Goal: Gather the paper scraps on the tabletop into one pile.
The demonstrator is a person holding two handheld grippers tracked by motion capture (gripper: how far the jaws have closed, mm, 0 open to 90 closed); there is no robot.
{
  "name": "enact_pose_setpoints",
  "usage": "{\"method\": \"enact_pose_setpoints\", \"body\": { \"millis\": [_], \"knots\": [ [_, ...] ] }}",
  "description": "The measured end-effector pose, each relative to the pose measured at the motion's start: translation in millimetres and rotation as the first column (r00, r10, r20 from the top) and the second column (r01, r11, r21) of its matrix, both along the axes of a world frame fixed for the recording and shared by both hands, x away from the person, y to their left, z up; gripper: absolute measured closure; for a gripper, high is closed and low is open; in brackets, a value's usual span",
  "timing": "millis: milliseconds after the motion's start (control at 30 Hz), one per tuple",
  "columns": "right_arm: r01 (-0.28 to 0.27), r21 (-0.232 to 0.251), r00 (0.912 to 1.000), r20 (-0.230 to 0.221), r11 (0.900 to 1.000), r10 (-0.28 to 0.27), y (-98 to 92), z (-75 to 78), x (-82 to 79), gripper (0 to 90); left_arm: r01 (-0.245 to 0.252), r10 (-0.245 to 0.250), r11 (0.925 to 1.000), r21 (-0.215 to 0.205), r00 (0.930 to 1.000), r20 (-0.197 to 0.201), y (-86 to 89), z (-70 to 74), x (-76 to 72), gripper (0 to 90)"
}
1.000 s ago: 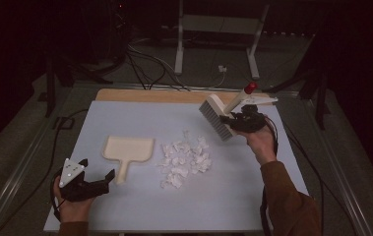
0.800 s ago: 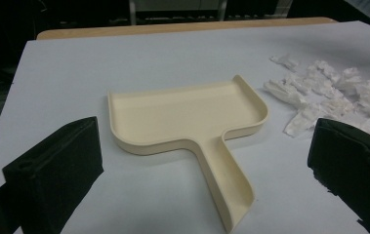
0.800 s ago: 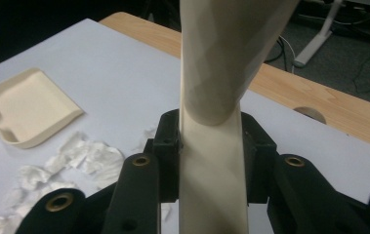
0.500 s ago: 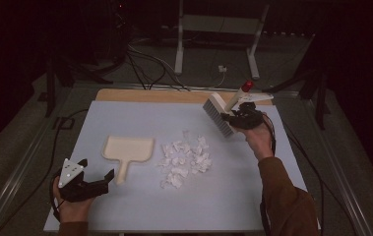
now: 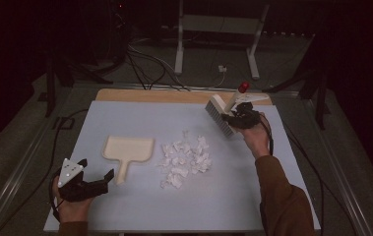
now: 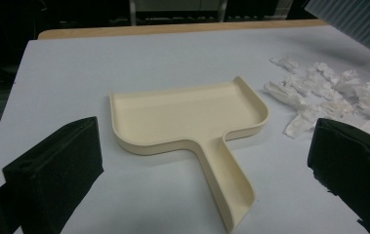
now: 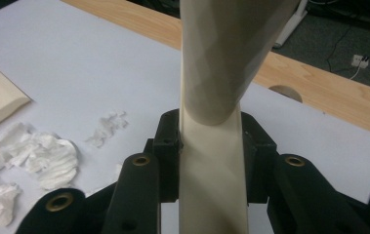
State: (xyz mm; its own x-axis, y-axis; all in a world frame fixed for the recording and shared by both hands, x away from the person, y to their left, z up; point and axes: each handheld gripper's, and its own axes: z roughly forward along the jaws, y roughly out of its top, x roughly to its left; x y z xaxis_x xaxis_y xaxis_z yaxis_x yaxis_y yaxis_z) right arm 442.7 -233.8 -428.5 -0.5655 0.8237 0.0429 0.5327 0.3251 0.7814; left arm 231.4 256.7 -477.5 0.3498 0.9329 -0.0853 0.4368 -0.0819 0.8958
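1. The desk [image 5: 139, 206] has bare room along its near edge and left side.
2. The cream dustpan [image 5: 127, 150] lies flat left of centre, handle toward the left gripper [image 5: 106, 178], whose jaws stand wide, holding nothing.
3. The paper scraps [image 5: 186, 157] sit heaped just right of the dustpan.
4. The right gripper [image 5: 238, 118] clamps the brush [image 5: 221, 115] by its handle, near the far right edge.

Dustpan [image 6: 187, 119]: cream plastic, smooth, slight sheen. Scraps [image 5: 186, 158]: white crumpled paper. Brush [image 5: 222, 117] handle: smooth cream plastic. Desk [image 5: 139, 110]: matt pale sheet over a wood edge.
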Motion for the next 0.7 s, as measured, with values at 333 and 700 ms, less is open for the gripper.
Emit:
{"method": "enact_pose_setpoints", "body": {
  "millis": [333, 700],
  "knots": [
    [0.015, -0.067, 0.9998, -0.014, 0.998, -0.016, 5.2, -12.0, 6.0, 67.3, 0.011, -0.012, 0.9993, -0.037, 0.9999, -0.009, 4.6, -0.5, 1.8, 0.5],
    [0.035, -0.162, 0.9992, -0.016, 0.986, -0.038, 18.5, -25.0, 8.9, 67.3, 0.006, -0.007, 0.9982, -0.060, 0.9998, -0.016, 7.3, -2.3, 2.6, 0.4]
  ]
}}
